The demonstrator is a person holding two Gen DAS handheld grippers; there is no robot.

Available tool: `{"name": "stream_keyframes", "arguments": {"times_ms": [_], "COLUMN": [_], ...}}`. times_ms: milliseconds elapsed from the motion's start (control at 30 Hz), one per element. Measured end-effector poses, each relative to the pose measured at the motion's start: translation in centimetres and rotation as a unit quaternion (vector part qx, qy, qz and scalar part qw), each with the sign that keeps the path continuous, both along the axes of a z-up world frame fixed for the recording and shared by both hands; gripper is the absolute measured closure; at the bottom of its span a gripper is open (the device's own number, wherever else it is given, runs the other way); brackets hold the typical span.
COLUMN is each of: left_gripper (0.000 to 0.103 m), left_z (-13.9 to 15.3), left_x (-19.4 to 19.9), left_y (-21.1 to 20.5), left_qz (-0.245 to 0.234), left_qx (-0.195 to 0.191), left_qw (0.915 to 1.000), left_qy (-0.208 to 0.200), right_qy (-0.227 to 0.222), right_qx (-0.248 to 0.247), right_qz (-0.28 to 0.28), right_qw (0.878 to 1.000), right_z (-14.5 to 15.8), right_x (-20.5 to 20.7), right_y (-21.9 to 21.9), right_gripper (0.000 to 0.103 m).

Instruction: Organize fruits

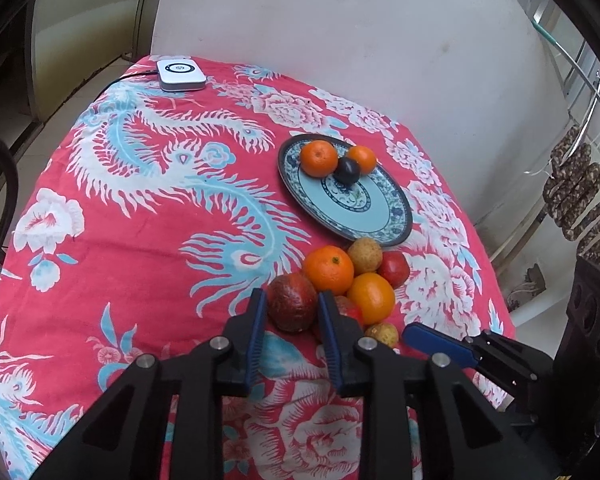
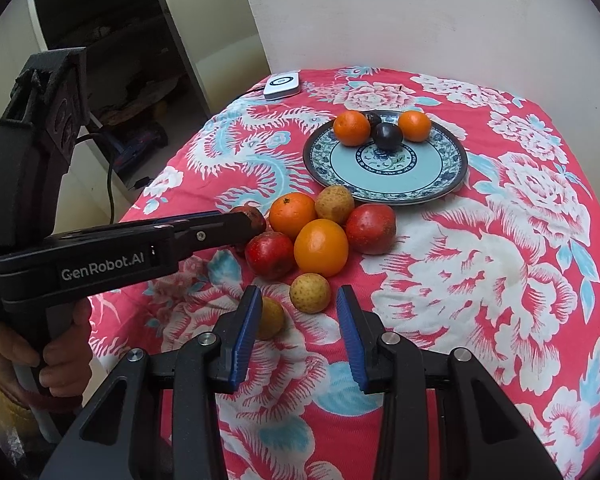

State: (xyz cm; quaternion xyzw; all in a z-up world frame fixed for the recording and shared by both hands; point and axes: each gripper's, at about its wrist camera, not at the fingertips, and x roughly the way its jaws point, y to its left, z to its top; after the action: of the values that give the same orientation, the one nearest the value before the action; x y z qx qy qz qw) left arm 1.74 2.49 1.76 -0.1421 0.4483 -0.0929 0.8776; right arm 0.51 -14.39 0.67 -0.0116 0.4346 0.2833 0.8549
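My left gripper (image 1: 292, 298) is shut on a dark red fruit (image 1: 291, 314) at the near left of a fruit pile on the red flowered cloth. The pile holds two oranges (image 1: 328, 269), red fruits (image 1: 394, 267) and small tan fruits (image 1: 365, 255). Beyond it a blue patterned plate (image 1: 396, 216) carries two oranges (image 1: 319, 158) and a dark plum (image 1: 347, 171). In the right wrist view my right gripper (image 2: 298, 294) stands open; a tan fruit (image 2: 310, 293) lies just ahead between its tips, untouched. Another tan fruit (image 2: 271, 318) sits by its left finger.
A white box with a cable (image 1: 180, 74) sits at the table's far corner. A wall stands behind the table. A person's hand (image 2: 56, 364) holds the left gripper's handle at the table's left edge. Sausages (image 1: 576, 188) hang off to the right.
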Motion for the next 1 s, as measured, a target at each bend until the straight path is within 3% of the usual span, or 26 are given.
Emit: {"name": "stream_keyframes", "arguments": {"times_ms": [1000], "left_gripper": [0.069], "left_z": [-0.57], "left_x": [0.2], "left_y": [0.19], "left_qz": [0.003], "left_qx": [-0.006], "left_qw": [0.9999], "left_qy": [0.01], "right_qy": [0.004], "right_qx": [0.014], "right_qz": [-0.003], "right_qw": [1.0], "right_z": [0.0], "right_x": [-0.07], "right_y": [-0.13], "right_gripper": [0.063]}}
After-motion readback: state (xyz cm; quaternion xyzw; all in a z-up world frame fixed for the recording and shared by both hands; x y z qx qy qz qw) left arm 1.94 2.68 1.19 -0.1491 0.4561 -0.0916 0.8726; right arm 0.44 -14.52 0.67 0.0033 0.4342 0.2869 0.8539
